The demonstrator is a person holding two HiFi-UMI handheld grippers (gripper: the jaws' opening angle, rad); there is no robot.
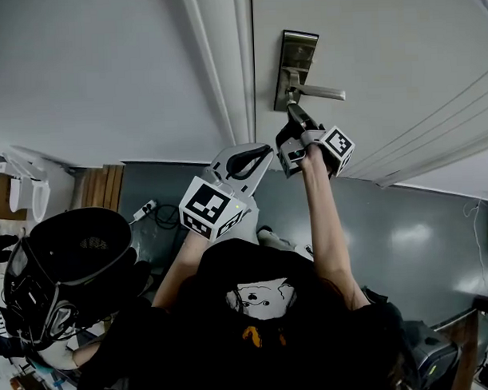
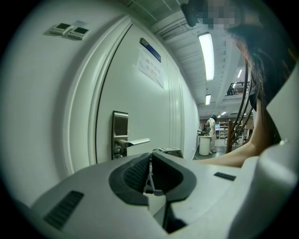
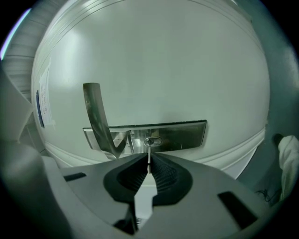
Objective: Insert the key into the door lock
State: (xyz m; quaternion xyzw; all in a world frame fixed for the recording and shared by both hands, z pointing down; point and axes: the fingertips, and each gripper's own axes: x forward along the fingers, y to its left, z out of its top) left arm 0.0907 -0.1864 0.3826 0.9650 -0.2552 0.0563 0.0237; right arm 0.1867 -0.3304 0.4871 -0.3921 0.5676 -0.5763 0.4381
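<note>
A brushed-metal lock plate (image 1: 295,62) with a lever handle (image 1: 322,91) sits on the pale door. My right gripper (image 1: 295,114) is held up just under the lever, at the plate. In the right gripper view it (image 3: 149,158) is shut on a thin silver key (image 3: 149,161). The key's tip meets the oval keyhole (image 3: 153,141) in the lock plate (image 3: 187,133), beside the handle (image 3: 96,116). How deep the tip sits cannot be told. My left gripper (image 1: 251,159) hangs lower and left of the lock, shut (image 2: 151,158) with nothing in it, and looks at the lock plate (image 2: 120,126) from a distance.
The white door frame (image 1: 224,71) runs left of the lock. A black helmet (image 1: 70,260) lies at the lower left, and a power strip (image 1: 144,208) lies on the grey floor. Down the corridor stand a person (image 2: 211,127) and a bin (image 2: 204,145).
</note>
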